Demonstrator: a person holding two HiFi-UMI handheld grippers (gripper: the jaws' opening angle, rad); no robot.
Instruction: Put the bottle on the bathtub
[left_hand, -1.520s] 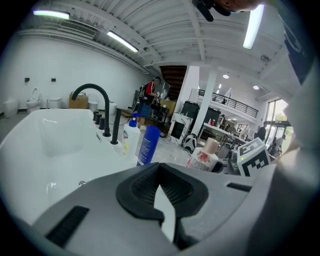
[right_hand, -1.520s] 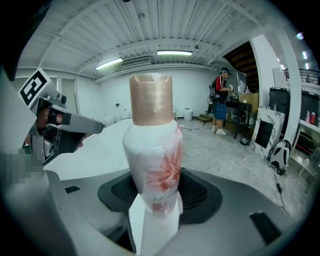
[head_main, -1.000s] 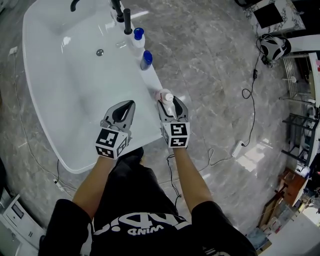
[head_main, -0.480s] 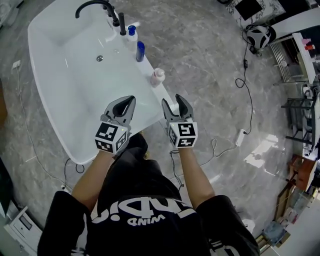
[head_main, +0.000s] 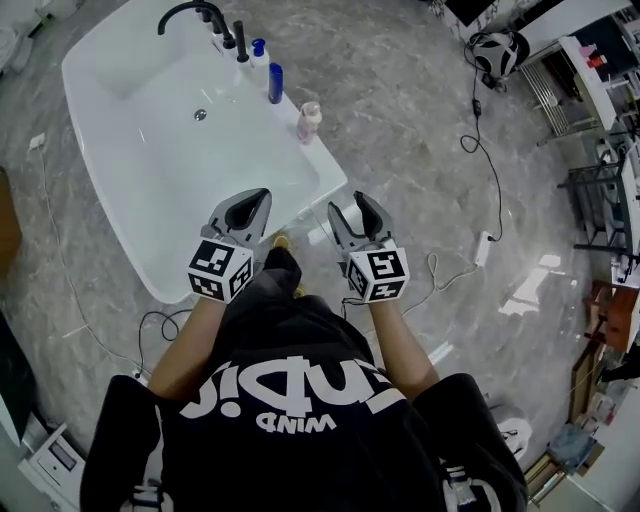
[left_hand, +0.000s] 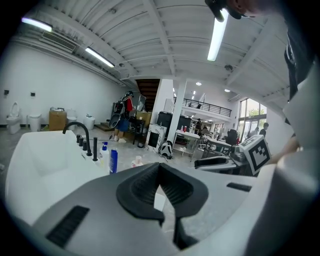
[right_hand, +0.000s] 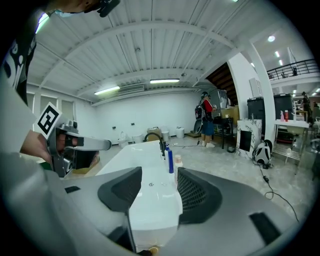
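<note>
Left gripper (head_main: 262, 197) is hovering over the near end of the bathtub (head_main: 150, 260), its fingers (left_hand: 145, 185) pressing together at the tips and pinching nothing. Right gripper (head_main: 349, 205) is hovering just off the tub's near corner, over the gray floor (head_main: 420, 130); its fingers (right_hand: 197, 192) are spread wide and empty, with only the tub end showing in the gap between them. The pink bottle (head_main: 309, 120) is standing upright on the tub rim, ahead of the right fingers and well apart from both grippers. Beyond it along the same rim, farther from the fingers, a blue bottle (head_main: 275, 83) and then a white bottle with a blue cap (head_main: 259, 50) are standing beside the black faucet (head_main: 195, 12). A cable (head_main: 478, 120) is lying on the floor out to the right of the right fingers. The person is standing at the tub's near end, both forearms reaching forward.
</note>
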